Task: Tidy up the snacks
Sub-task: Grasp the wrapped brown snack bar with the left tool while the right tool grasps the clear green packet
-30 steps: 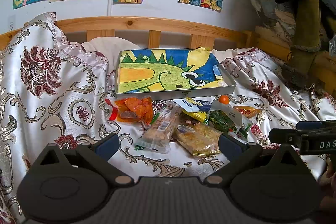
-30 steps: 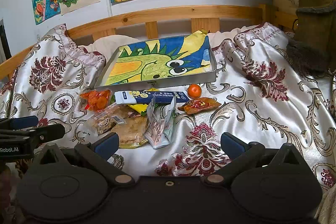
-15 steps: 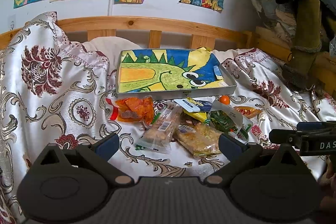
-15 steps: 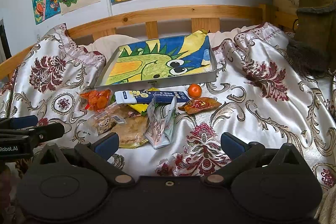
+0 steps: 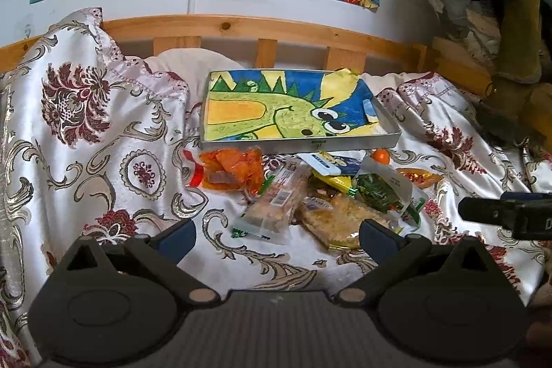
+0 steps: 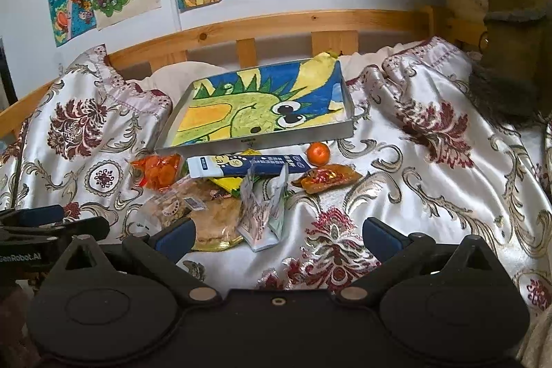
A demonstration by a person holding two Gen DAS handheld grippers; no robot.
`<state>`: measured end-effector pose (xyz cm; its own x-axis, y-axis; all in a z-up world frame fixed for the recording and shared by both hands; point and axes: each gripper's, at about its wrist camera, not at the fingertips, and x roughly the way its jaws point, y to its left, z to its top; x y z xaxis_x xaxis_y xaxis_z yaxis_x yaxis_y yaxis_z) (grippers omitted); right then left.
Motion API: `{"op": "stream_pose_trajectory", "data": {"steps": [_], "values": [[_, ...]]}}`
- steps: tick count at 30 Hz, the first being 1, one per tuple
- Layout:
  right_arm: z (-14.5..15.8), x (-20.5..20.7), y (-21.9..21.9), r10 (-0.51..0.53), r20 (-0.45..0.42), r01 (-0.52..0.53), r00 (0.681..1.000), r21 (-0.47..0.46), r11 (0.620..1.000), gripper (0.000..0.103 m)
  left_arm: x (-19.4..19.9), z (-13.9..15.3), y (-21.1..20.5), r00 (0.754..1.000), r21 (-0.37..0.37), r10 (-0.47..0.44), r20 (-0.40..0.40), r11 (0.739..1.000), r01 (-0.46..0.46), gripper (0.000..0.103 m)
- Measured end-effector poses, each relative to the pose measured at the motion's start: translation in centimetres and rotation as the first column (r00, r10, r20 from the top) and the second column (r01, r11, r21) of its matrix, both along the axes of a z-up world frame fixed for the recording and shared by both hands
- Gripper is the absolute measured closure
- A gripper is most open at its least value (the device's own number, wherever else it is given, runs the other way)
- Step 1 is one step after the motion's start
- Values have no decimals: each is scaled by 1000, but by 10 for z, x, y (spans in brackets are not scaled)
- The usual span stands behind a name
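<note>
Snacks lie heaped on the satin bedspread (image 5: 103, 140) straight ahead of both claws, just this side of the shallow metal tray (image 6: 346, 126) lined with a dragon drawing, which holds none of them yet. The left gripper (image 5: 276, 231) is released, its blue pads spread wide with nothing between them; the clear-wrapped biscuit pack (image 5: 276, 202) sits just beyond its tips and the flat round cracker pack (image 5: 336, 219) beside its right pad. The right gripper (image 6: 277, 233) is likewise spread and empty, with the upright white and green pouch (image 6: 264, 212) just ahead of its tips. Farther off from both lie the orange chip bag (image 6: 158, 169), the long blue box (image 6: 246, 164), a small tangerine (image 6: 318, 153) and an amber-wrapped sweet (image 6: 326, 178). All of these look light. The film bags are probably slippery and crush easily, so a gentle pinch on a sealed edge or corner would suit them; the blue box seems stiff enough to take across its narrow width; the tangerine may roll on the soft, sagging cloth and wants a centred squeeze. The pouch, standing free, looks the easiest first pick for the right claw, taken at its top fold.
</note>
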<state>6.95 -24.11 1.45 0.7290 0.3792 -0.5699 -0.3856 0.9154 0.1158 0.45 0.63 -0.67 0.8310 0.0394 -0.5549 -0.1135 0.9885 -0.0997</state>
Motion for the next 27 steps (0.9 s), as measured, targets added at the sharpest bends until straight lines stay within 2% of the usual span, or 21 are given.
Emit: {"op": "stream_pose_trajectory", "data": {"steps": [5,8,12,14,19,27], "values": [[7,7,2,31,17,-32,999,26,999,1,3,-2,2,999,7,34,-19,999,-33,1],[11,17,-1,48,2,-48,999,93,995,1,5,-2,2,998,12,52,-28,999,-52,1],[16,42,-7,85,-35,-75,996,235,969,1,11,-3,2,997,30,66,-51,997,-64,1],[19,55,-7,101,-21,-92,995,266,960,0,15,-3,2,996,40,70,-62,997,-68,1],[25,79,0,156,65,-165,986,178,970,0,27,-4,2,993,46,78,-89,996,-74,1],[6,116,6,272,22,-273,962,59,960,1,55,-2,-2,993,72,10,-114,997,-2,1]]}}
